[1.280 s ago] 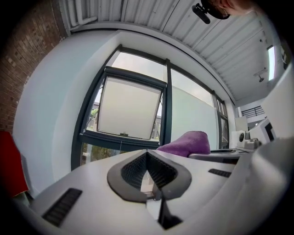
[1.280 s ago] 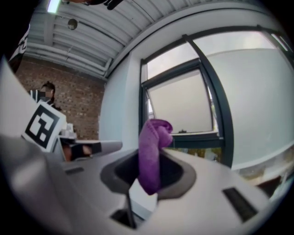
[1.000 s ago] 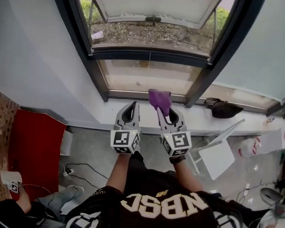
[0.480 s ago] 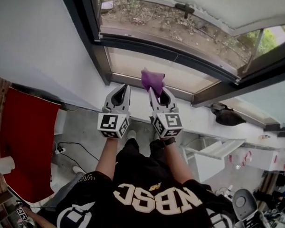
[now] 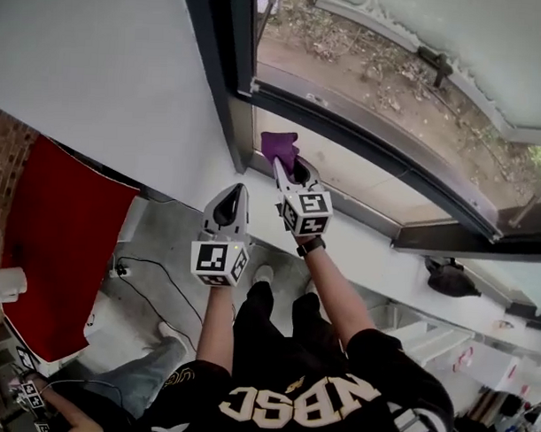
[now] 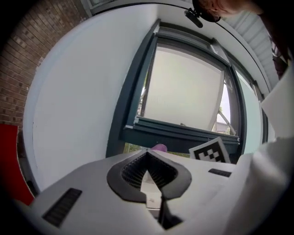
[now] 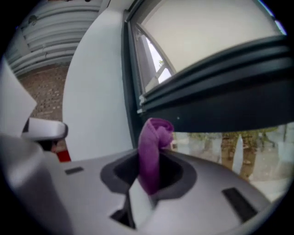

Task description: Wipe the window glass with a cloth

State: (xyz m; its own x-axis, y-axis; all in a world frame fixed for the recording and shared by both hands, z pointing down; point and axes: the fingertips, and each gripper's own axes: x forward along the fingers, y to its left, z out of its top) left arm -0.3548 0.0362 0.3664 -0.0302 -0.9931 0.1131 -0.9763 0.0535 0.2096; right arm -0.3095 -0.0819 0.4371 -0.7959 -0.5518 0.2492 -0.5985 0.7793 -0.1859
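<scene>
A white wall [image 5: 98,81] is filling the left of the head view; a dark window frame [image 5: 224,67] is running down beside it and along under the panes, with the window glass [image 5: 369,174] of the lower pane lying pale behind it and an opened sash [image 5: 489,50] tilting outward above. A red panel [image 5: 57,247] is leaning low at the left. The person in a black shirt [image 5: 308,398] is reaching both arms forward. The left hand-held gripper [image 5: 231,193] is hanging lower and nearer the body, well short of the frame, its jaws clenched together with nothing between them. The right hand-held gripper [image 5: 286,162] is stretching further up, its tip at the lower left corner of the pane, just beside the upright of the frame; its jaws are grasping the purple cloth [image 5: 278,147], which is standing up out of them in a folded bunch. The cloth is sitting right at the glass there; whether it is touching cannot be told.
</scene>
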